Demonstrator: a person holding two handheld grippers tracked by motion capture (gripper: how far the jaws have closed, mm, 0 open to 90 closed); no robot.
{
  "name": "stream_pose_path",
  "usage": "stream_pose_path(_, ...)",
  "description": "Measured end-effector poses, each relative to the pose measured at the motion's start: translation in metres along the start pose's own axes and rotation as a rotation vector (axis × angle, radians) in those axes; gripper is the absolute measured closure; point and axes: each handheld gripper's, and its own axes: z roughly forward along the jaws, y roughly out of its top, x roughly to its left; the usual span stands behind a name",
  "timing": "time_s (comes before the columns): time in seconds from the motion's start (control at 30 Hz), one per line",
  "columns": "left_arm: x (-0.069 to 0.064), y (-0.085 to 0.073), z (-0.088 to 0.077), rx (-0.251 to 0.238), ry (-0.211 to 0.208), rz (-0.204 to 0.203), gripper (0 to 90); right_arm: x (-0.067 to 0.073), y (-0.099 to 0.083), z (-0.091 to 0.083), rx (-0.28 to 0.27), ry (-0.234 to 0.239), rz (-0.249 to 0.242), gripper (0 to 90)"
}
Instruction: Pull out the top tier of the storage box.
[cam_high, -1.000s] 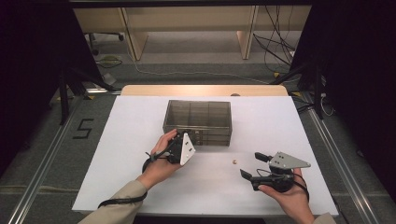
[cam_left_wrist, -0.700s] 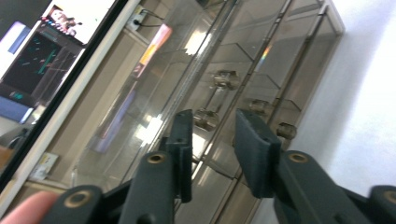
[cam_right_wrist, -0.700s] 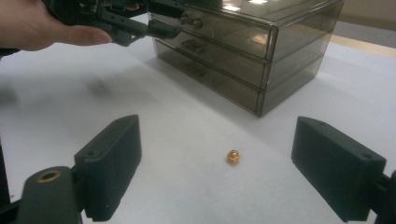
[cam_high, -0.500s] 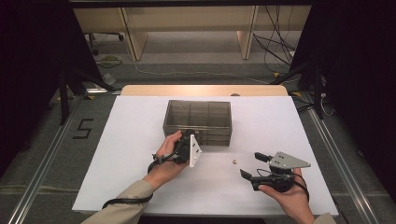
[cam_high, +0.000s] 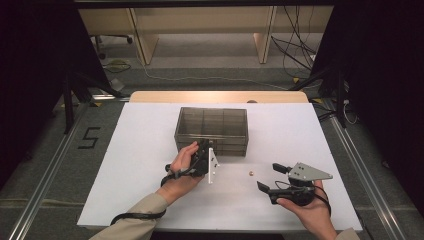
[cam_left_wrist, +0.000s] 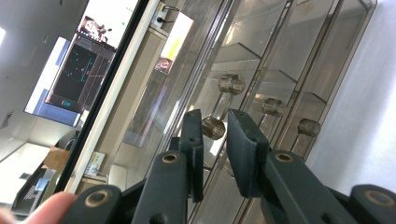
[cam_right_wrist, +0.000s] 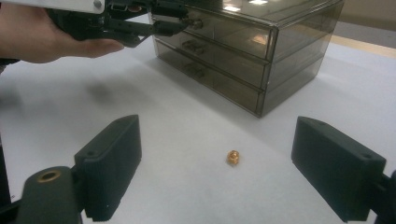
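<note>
My left gripper (cam_left_wrist: 217, 135) is up at the smoky drawer box (cam_high: 212, 130), jaws narrowed either side of a round drawer knob (cam_left_wrist: 213, 127), whether touching I cannot tell. My right gripper (cam_right_wrist: 219, 172) sits low on the white table (cam_high: 140, 150), jaws wide open, the little gold nut (cam_right_wrist: 233, 157) between them, just before the box.

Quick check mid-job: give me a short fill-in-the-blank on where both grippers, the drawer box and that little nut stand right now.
1. The left gripper has its jaws at a drawer ____ of the smoky plastic drawer box.
2. The right gripper has its jaws wide ____.
3. The small brass nut lies on the white ____.

Missing: knob; open; table
</note>
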Motion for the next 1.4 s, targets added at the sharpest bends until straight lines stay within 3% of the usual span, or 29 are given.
stream_pose_path(0.13,-0.002,0.0007,-0.0001,0.008,0.018,0.031,77.6,0.0,0.0001,0.0,0.0,-0.001,0.001,16.9)
stream_pose_path(0.4,-0.0035,0.0014,0.0,0.018,0.032,0.055,78.6,0.0001,0.0001,0.0,0.0,-0.001,0.001,16.9)
stream_pose_path(1.4,-0.0074,0.0003,-0.0014,0.015,0.056,0.086,79.4,0.0001,0.0002,-0.0001,0.0,0.001,0.001,17.0)
